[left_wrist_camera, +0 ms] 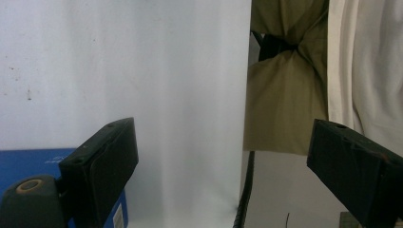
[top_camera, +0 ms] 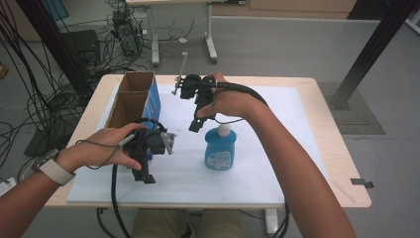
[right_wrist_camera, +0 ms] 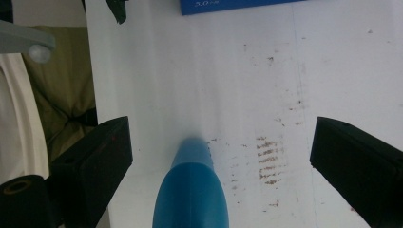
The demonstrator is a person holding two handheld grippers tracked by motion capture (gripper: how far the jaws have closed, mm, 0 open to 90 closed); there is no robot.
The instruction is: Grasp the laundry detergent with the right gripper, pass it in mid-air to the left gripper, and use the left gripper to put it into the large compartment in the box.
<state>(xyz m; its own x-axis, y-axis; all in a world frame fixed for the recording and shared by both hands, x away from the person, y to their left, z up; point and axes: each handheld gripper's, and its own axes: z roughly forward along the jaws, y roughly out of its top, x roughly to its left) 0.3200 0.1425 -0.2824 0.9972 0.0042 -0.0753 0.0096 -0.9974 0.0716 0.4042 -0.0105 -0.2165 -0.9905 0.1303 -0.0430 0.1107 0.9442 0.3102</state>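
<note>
The blue bottle [top_camera: 219,148] stands upright on the white mat [top_camera: 277,163], mid-table. My right gripper [top_camera: 197,125] hangs just above its white cap, jaws spread; the right gripper view shows the bottle [right_wrist_camera: 191,190] between them, untouched. My left gripper [top_camera: 143,173], spread and empty, sits nearer me, beside the open cardboard box [top_camera: 131,99].

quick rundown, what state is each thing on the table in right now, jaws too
bottle: upright on the white mat, cap on, not held
box: standing at the mat's far left, top flaps open
left gripper: jaws open, nothing between them
right gripper: jaws open, poised above the bottle, not pressing on it
mat: flat on the table, smudged with brown marks
</note>
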